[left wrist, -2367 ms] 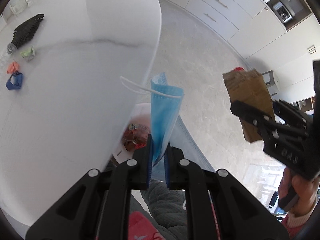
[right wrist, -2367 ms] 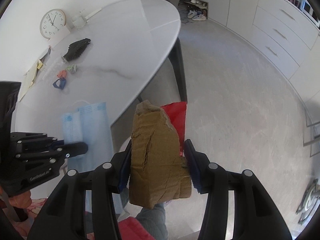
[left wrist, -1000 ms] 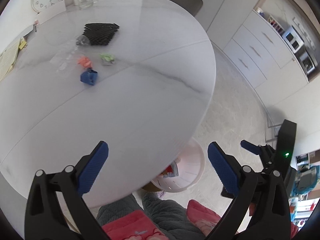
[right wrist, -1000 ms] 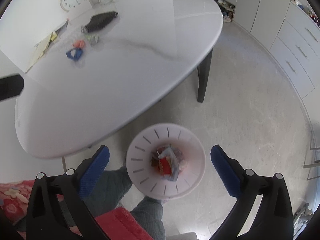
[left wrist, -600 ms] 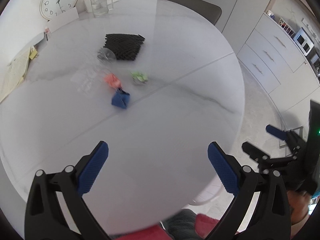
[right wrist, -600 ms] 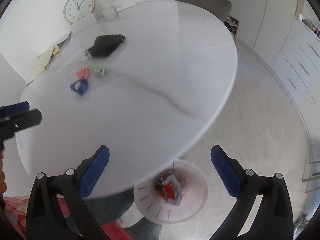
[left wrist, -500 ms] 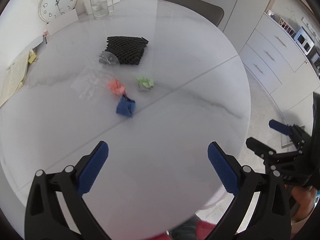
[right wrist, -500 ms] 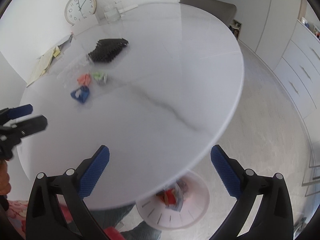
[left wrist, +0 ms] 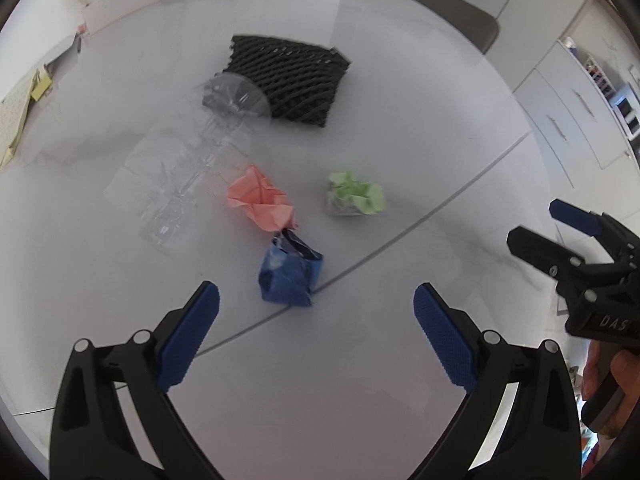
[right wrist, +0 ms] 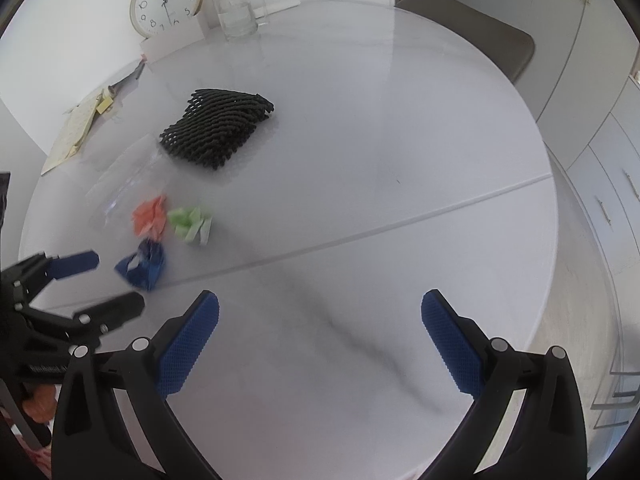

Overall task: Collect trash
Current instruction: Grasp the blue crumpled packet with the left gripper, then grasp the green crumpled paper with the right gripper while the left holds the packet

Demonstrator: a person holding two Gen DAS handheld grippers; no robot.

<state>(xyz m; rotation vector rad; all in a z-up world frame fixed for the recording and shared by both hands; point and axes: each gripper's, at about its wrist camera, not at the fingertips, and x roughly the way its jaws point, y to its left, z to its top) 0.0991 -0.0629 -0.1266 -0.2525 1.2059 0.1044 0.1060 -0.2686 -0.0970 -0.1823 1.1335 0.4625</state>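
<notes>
On the white marble table (left wrist: pixel 400 152) lie a crumpled blue paper (left wrist: pixel 289 273), an orange paper ball (left wrist: pixel 261 198), a green paper ball (left wrist: pixel 354 195), clear crumpled plastic (left wrist: pixel 180 178) and a black foam net (left wrist: pixel 288 74). My left gripper (left wrist: pixel 316 330) hangs open just short of the blue paper (right wrist: pixel 142 266), nothing between its fingers. My right gripper (right wrist: pixel 319 338) is open and empty over bare tabletop, to the right of the scraps; the orange ball (right wrist: pixel 150 216), green ball (right wrist: pixel 191 222) and net (right wrist: pixel 218 132) lie ahead of it to the left.
A round clock (right wrist: pixel 166 0) and a glass jug (right wrist: pixel 239 14) stand at the table's far edge, papers (right wrist: pixel 78 130) at the far left. A grey chair (right wrist: pixel 476 38) sits behind the table. White drawers (right wrist: pixel 612 184) line the right wall.
Both grippers dropped the mask and cardboard at the bin, opened, and rose over the table. In the last half second the left one closed in on the paper scraps.
</notes>
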